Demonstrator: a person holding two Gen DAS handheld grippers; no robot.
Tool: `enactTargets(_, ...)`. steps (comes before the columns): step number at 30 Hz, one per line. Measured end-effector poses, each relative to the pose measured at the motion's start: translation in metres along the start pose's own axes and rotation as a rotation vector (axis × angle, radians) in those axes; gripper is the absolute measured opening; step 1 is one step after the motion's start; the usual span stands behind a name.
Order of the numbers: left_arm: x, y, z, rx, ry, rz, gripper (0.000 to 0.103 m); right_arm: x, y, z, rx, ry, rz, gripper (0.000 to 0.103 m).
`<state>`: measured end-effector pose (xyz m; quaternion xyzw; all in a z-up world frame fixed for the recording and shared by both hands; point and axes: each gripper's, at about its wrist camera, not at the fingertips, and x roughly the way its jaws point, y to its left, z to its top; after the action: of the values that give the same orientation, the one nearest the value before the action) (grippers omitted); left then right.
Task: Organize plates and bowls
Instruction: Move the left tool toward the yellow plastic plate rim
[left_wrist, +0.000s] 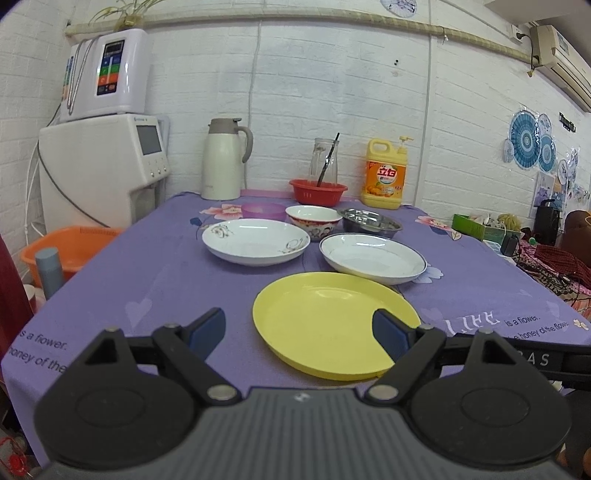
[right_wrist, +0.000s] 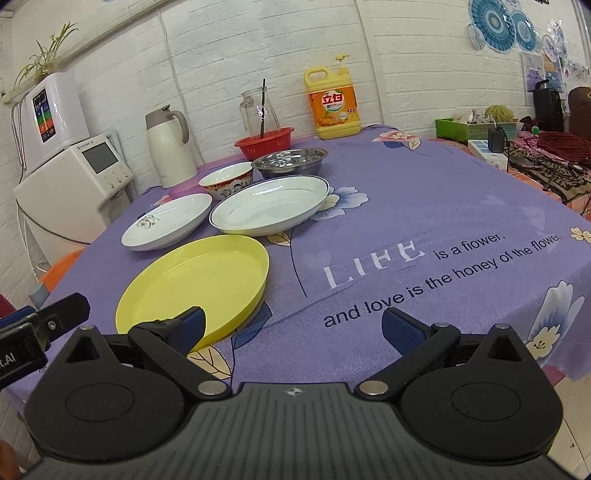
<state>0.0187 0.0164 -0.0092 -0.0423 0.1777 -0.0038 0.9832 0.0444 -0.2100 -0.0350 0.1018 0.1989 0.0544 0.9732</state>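
- My left gripper (left_wrist: 299, 332) is spread wide and holds nothing; it hangs over the near edge of the table, its right finger in front of the near right rim of the yellow plate (left_wrist: 328, 321).
- My right gripper (right_wrist: 293, 325) is likewise spread wide and empty, over the purple tablecloth (right_wrist: 424, 206), its left finger in front of the yellow plate's (right_wrist: 195, 280) near rim. I cannot tell whether either finger touches the plate.
- At the left edge of the right wrist view, part of my other gripper shows beside the yellow plate.
- The yellow plate lies flat on the cloth, nearest to me of all the dishes.
- Just behind it lie two white plates side by side: the flower-patterned plate (left_wrist: 255, 240) on the left and the blue-rimmed plate (left_wrist: 373, 258) on the right. The blue-rimmed plate's near edge sits right against the yellow plate's far rim.
- Behind the white plates stand three bowls in a row: a small purple bowl (left_wrist: 263, 210), a red-patterned ceramic bowl (left_wrist: 313, 219), and a steel bowl (left_wrist: 369, 221).
- Farther back, near the wall, are a red basket (left_wrist: 317, 192) holding a glass jar (left_wrist: 325, 158), a white thermos jug (left_wrist: 223, 158) and a yellow detergent bottle (left_wrist: 386, 173).
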Motion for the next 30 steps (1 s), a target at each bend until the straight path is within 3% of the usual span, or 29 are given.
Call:
enactTargets(9,0.027,0.001,0.005,-0.005,0.064,0.002,0.085,0.019,0.0,0.001,-0.004,0.061,0.003,0.103)
enactTargets(18,0.055,0.007,0.028,-0.029,0.102,-0.006,0.085,0.034,-0.003,0.024,-0.016,0.066,-0.035,0.103)
enactTargets(30,0.119,0.03,0.044,-0.076,0.214,0.0,0.085,0.091,0.005,0.043,-0.045,0.171,-0.021,0.103)
